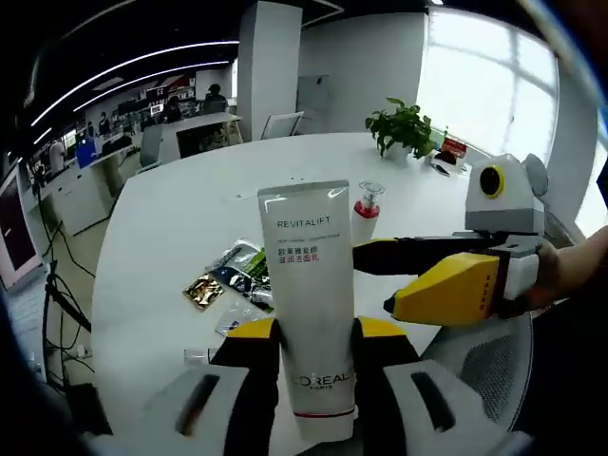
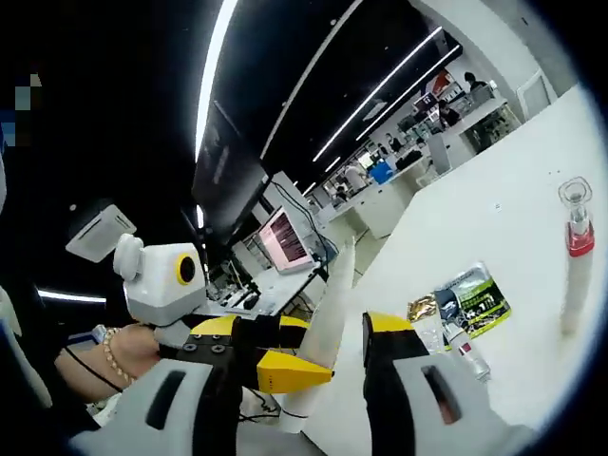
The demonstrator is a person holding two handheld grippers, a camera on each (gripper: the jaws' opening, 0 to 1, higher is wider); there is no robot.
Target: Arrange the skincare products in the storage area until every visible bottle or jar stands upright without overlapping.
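Between my left gripper's [image 1: 313, 356] yellow-tipped jaws stands a white L'Oréal Revitalift tube [image 1: 309, 294], clamped near its lower end and held upright above the white table [image 1: 161, 247]. From the right of the left gripper view comes my right gripper [image 1: 380, 256], its jaws reaching toward the tube's side; whether they touch it I cannot tell. Seen along the right gripper's own jaws, the pair stands parted with nothing between them, and the tube leans just past them, the left gripper beside it. Behind the tube on the table stands a slim white bottle with a red collar and clear cap [image 1: 367, 214], upright and apart from the rest. Left of the tube lie several foil sachets [image 1: 228, 275], green, black and gold, flat in a loose heap, with a small vial [image 2: 464, 350] lying on its side near them. Farther back, a potted plant [image 1: 404, 128] sits at the table's far edge.
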